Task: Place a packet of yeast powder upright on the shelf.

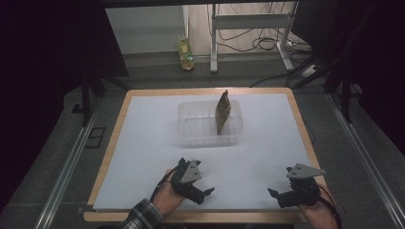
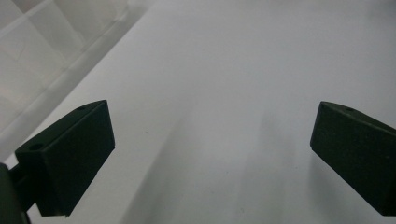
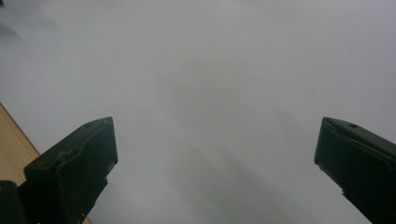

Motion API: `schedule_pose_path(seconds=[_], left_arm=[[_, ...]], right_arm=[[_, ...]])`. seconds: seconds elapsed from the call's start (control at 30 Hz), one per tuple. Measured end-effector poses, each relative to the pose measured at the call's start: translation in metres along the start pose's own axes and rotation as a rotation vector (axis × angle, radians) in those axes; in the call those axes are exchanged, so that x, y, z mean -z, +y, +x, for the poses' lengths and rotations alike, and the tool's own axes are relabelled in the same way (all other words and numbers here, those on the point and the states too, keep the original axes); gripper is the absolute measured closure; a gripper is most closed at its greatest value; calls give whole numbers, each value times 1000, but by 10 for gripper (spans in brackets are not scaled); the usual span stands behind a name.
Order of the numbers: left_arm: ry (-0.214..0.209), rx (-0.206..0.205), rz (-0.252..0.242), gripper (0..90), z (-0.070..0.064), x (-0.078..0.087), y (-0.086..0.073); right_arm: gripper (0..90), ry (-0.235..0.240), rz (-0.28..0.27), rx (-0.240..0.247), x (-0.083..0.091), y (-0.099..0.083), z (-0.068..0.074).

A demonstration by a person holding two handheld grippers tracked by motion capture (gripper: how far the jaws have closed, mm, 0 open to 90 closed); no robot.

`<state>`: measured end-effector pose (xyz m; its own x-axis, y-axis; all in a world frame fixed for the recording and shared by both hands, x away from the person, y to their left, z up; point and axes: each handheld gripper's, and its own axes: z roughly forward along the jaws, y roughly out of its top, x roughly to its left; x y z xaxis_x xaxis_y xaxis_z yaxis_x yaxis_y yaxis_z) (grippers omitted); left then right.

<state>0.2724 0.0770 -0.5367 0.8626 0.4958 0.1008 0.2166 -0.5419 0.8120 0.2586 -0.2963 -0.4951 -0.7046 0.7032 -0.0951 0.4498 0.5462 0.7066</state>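
The brown paper pouch (image 1: 222, 113) stands upright inside the clear plastic tub (image 1: 191, 125) mid-desk, so placement appears complete. Left gripper (image 1: 206, 194) and right gripper (image 1: 275, 195) sit near the front edge, jaws wide apart, holding nothing.

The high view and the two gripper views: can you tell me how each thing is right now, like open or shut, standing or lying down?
Left gripper: open, holding nothing, low over the white sheet.
Right gripper: open, holding nothing, near the table's front edge.
Clear plastic container: lid off, upright on the sheet.
Brown pouch: standing on end inside the container.
Bottle: upright on the floor behind the table.
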Motion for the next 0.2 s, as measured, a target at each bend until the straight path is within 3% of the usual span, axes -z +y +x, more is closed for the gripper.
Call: schedule_pose_path(seconds=[0.1,0.2], left_arm=[[5,3,-2,0,1,1,0],[6,3,-3,0,2,1,0]], right_arm=[[0,-5,28,10,-2,-3,-1],[0,0,18,4,-1,-2,0]])
